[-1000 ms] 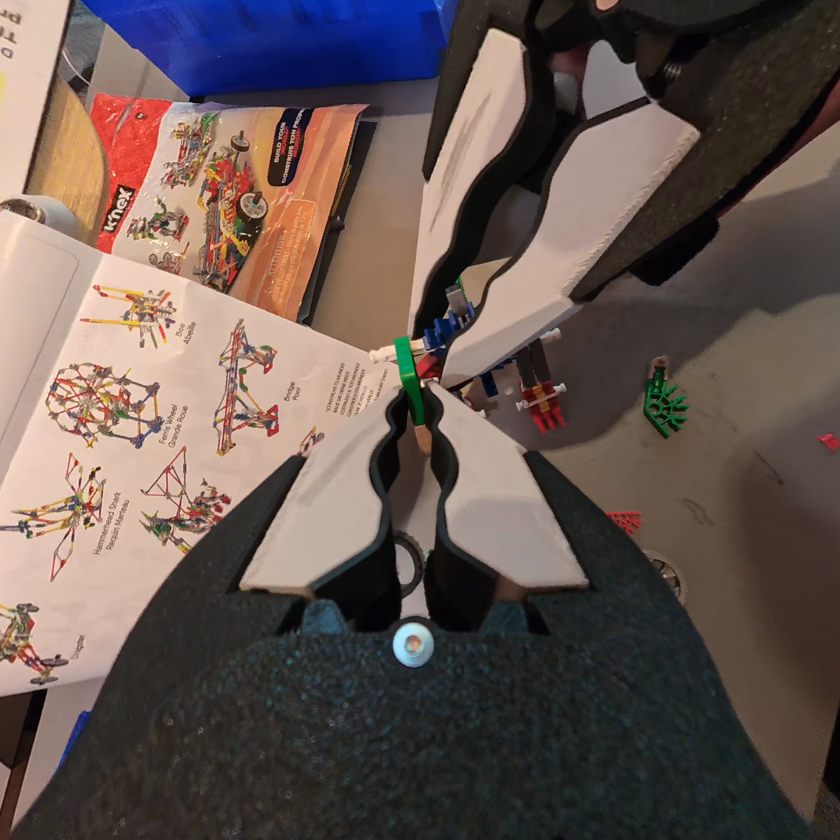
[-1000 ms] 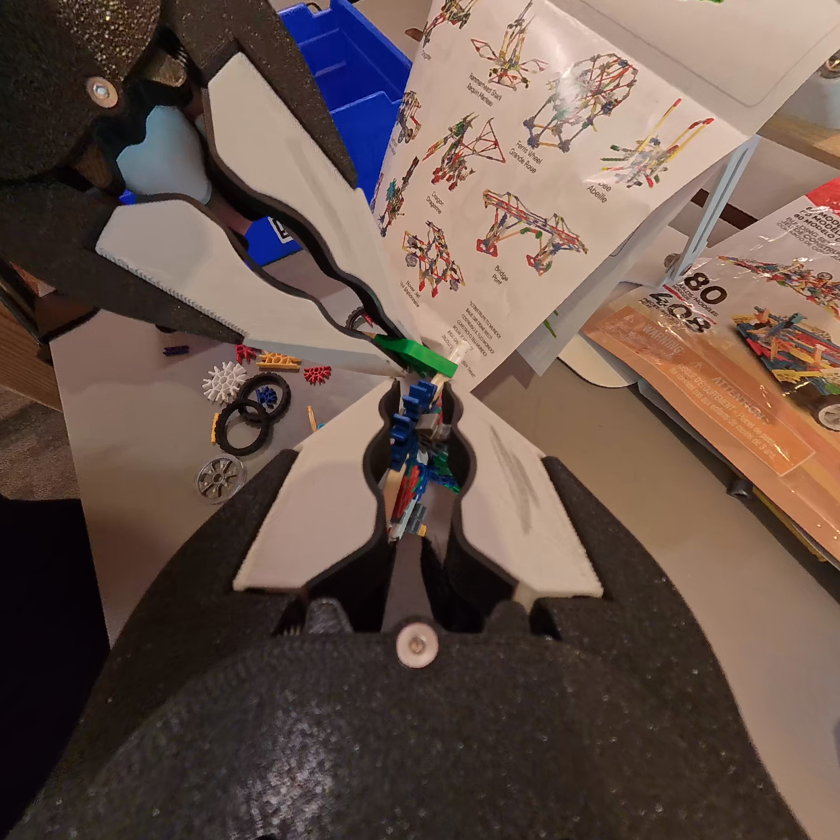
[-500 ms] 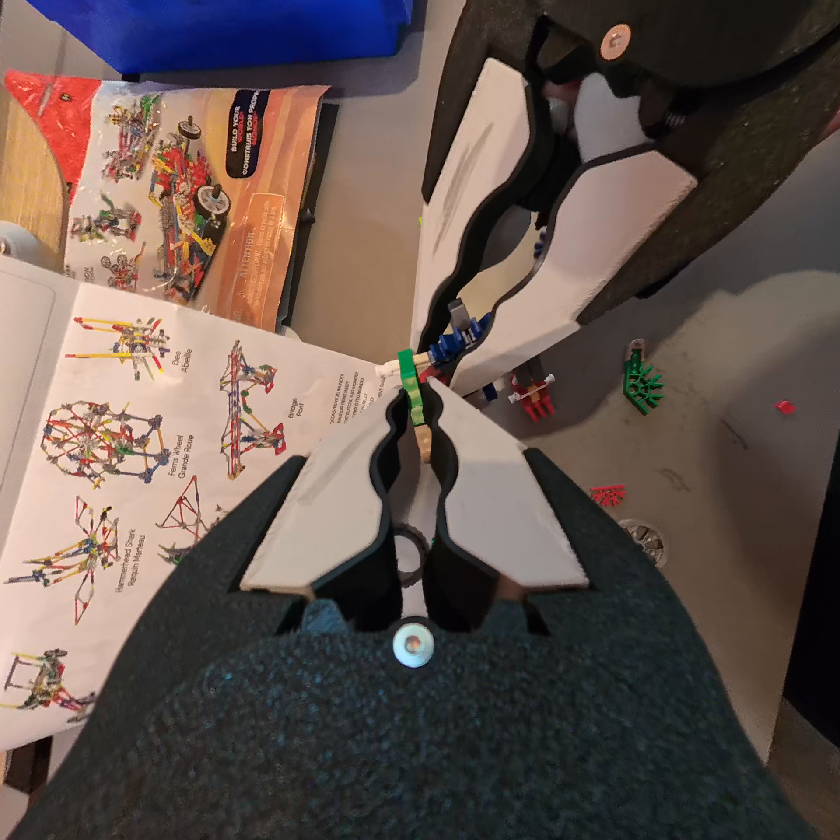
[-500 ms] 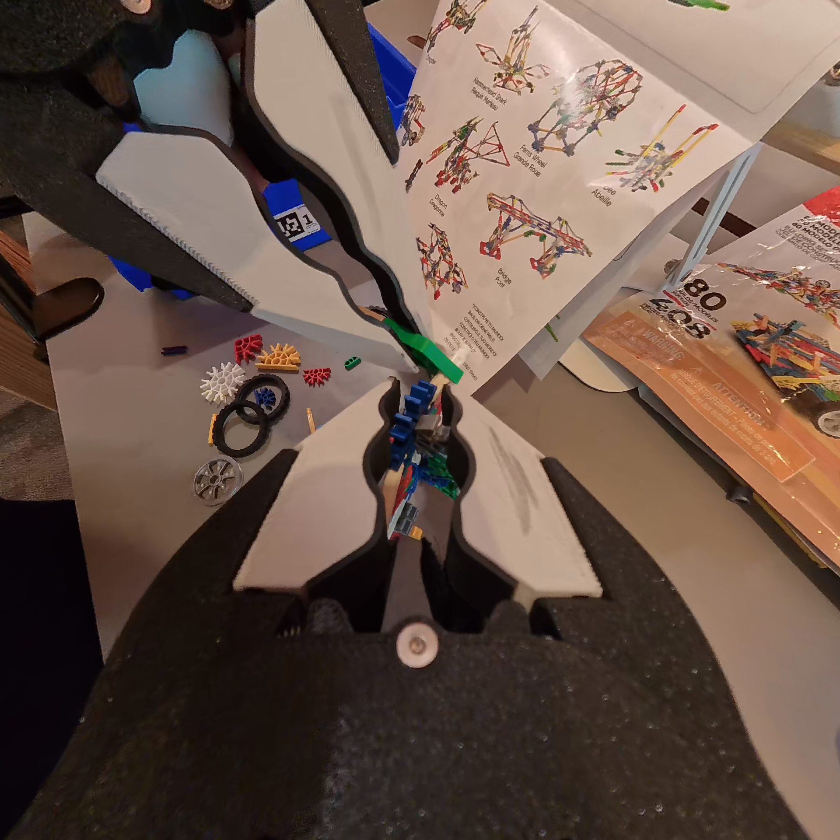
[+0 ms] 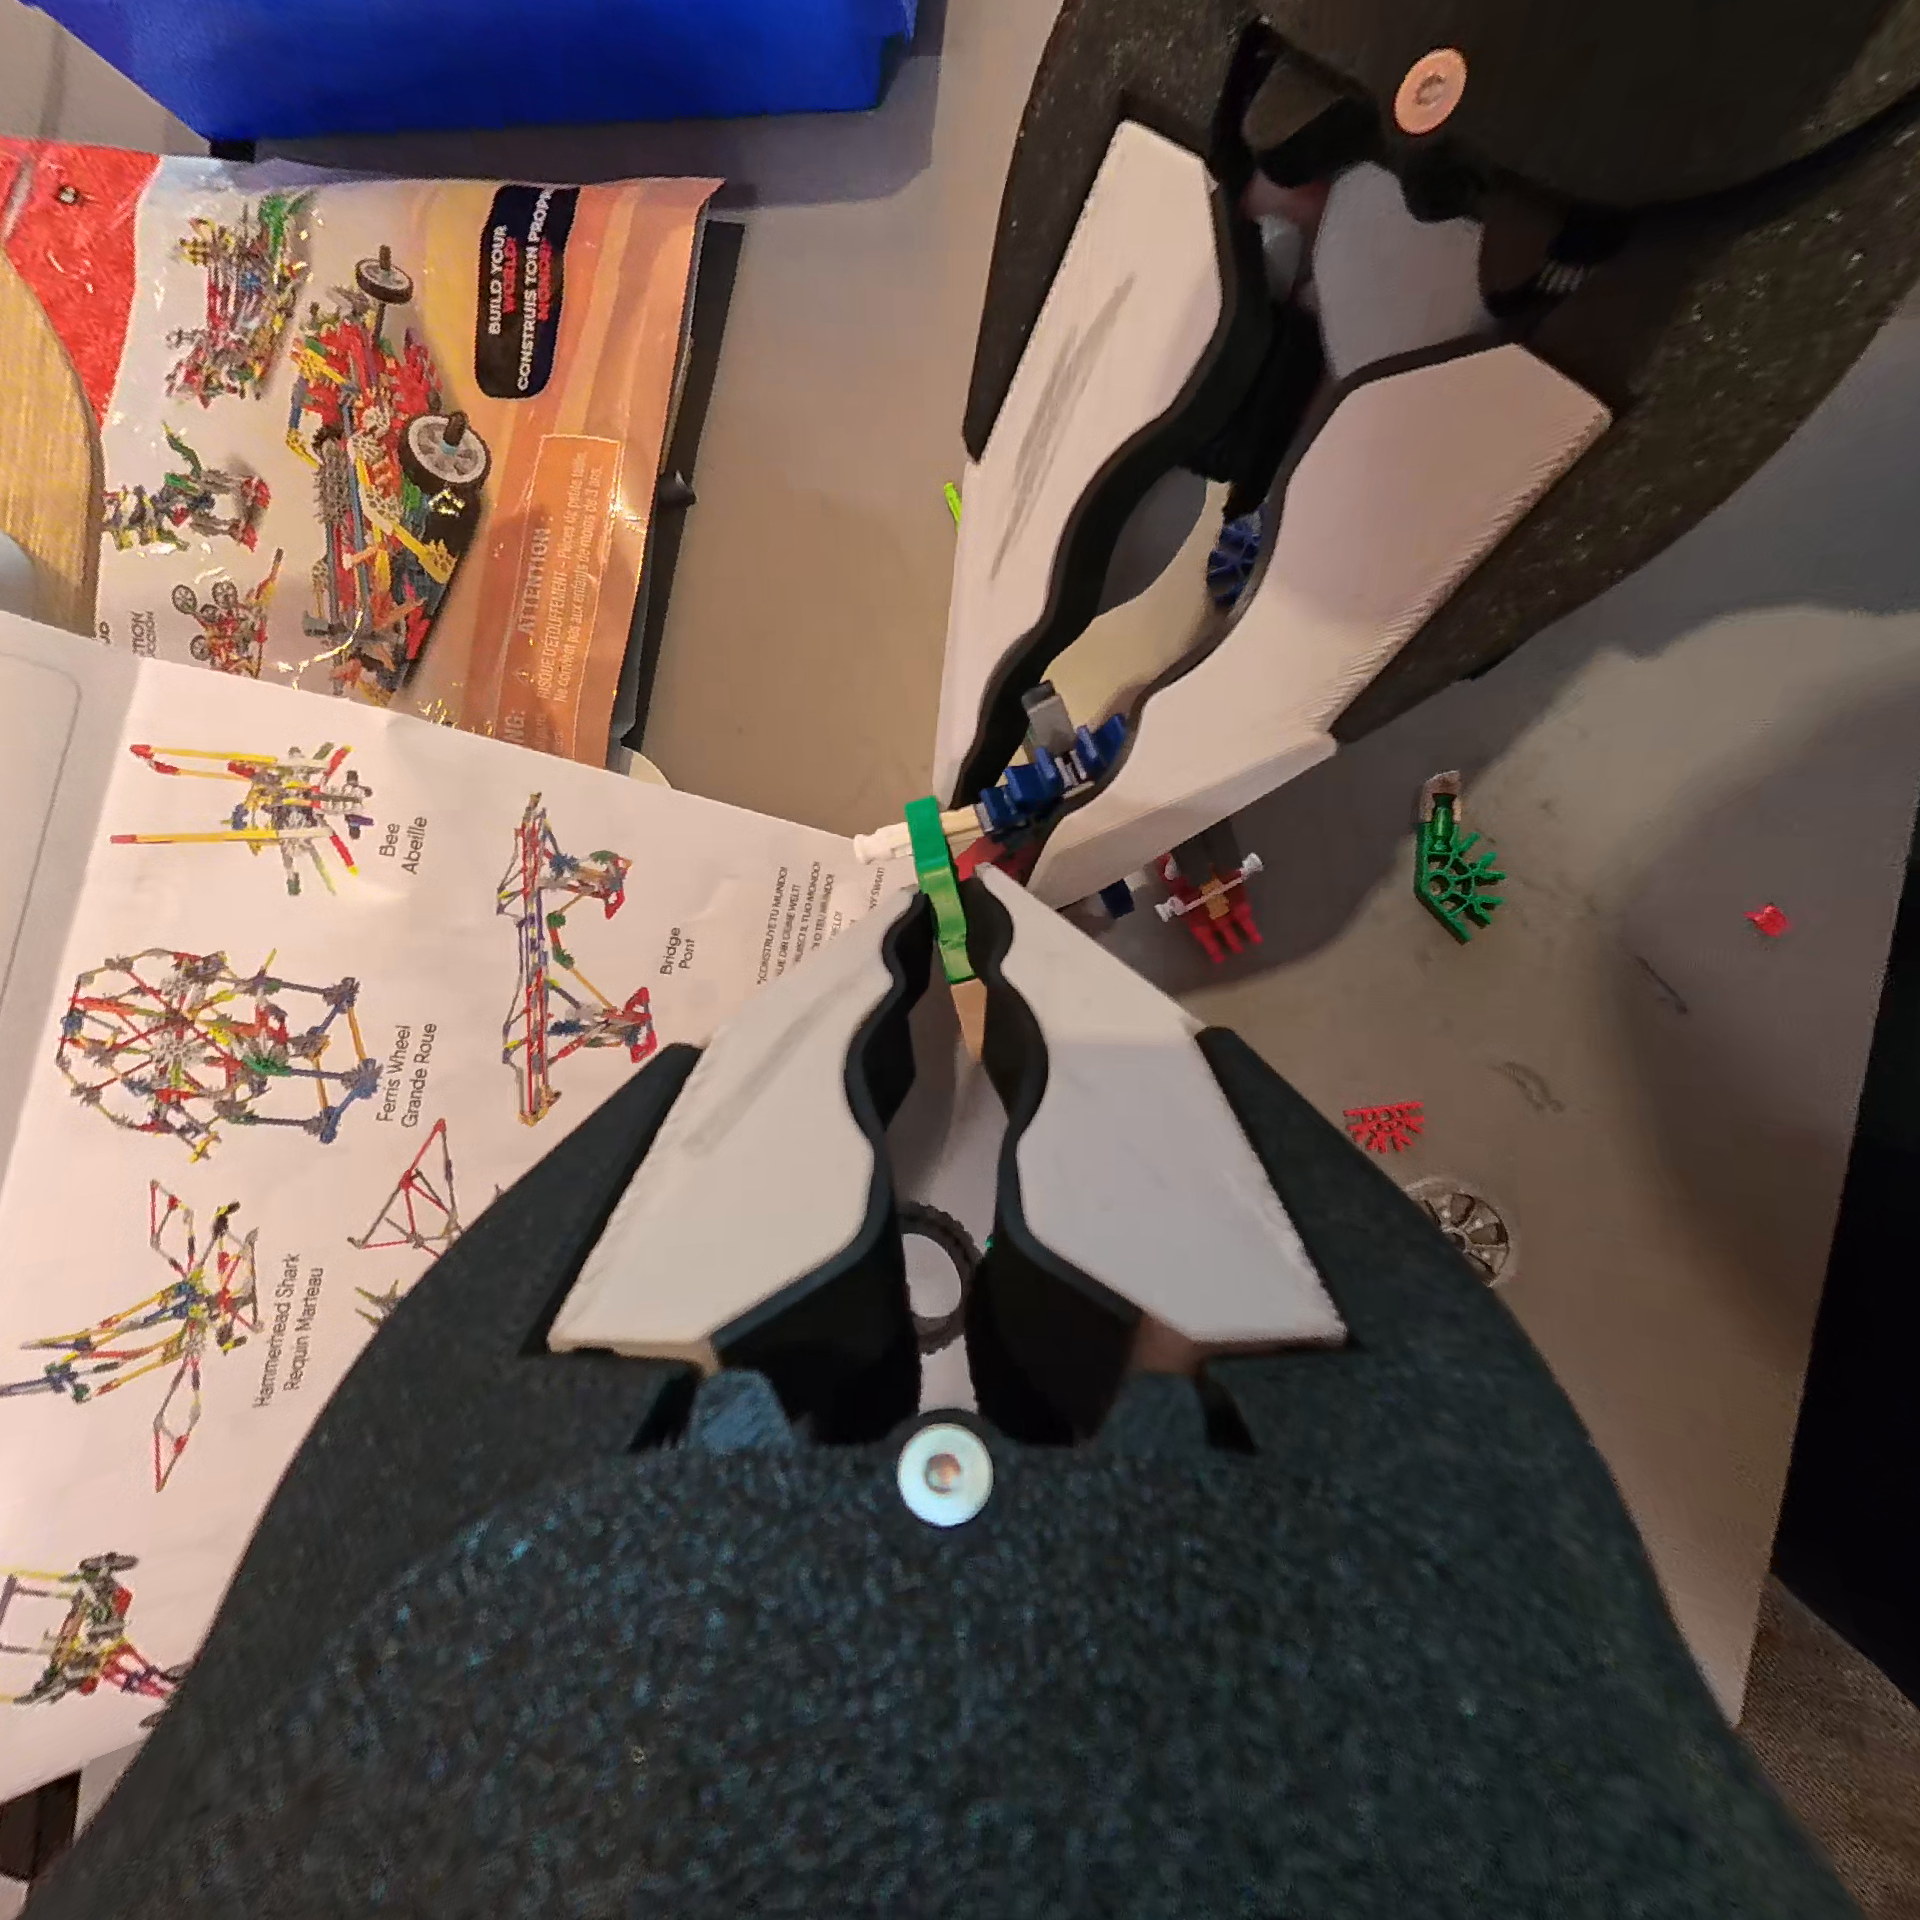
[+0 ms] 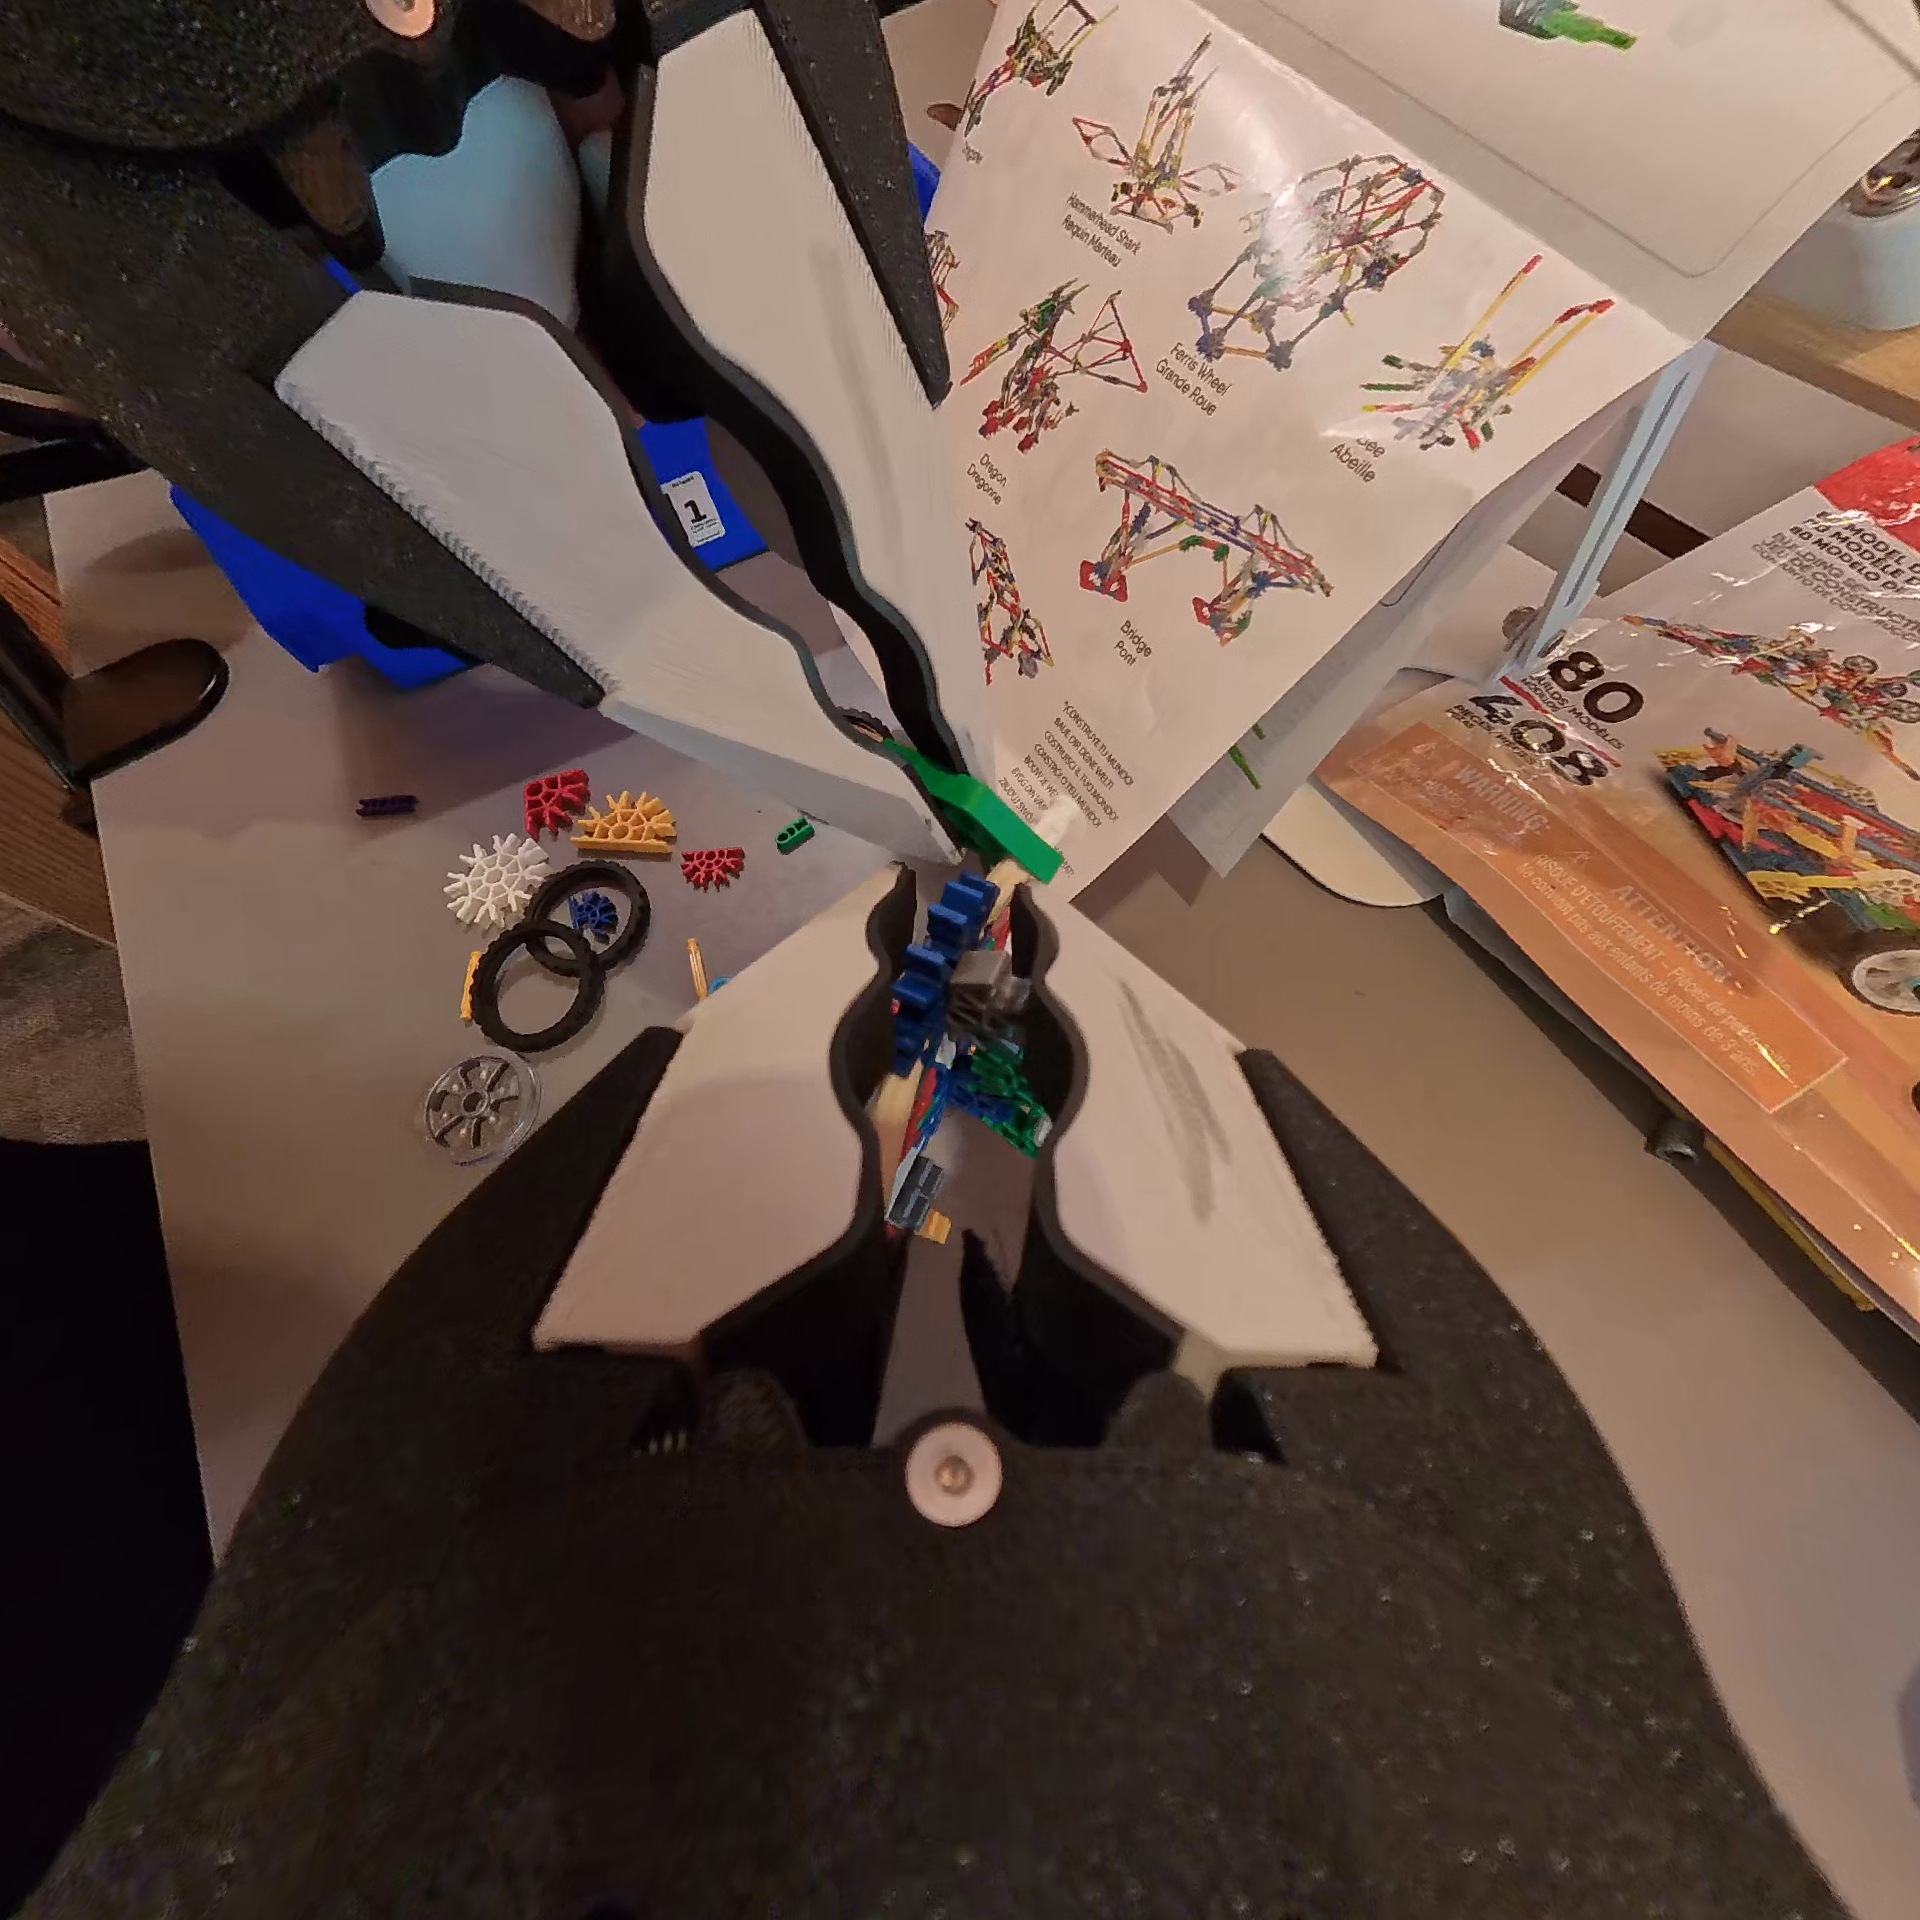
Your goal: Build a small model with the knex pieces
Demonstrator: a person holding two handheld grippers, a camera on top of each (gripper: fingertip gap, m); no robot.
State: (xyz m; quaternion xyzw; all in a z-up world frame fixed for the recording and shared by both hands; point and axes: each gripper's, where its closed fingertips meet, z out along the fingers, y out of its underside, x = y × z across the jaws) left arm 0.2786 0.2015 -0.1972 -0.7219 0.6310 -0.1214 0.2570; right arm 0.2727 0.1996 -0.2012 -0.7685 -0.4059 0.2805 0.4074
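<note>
Green connector [image 5: 940, 904] pinched in left tongs [image 5: 948, 902]; right tongs [image 6: 961, 896] clamp multicoloured rod assembly [image 6: 951, 1023], white rod [image 5: 914, 837] joining both.

I'm looking down at a pale grey tabletop [image 5: 1558, 727] under warm light, with soft shadows across it. Its near right edge drops to what may be grey carpet [image 5: 1829, 1766] — the corner is dim. Far left, a wooden surface [image 5: 42, 436] shows — light brown.
</note>
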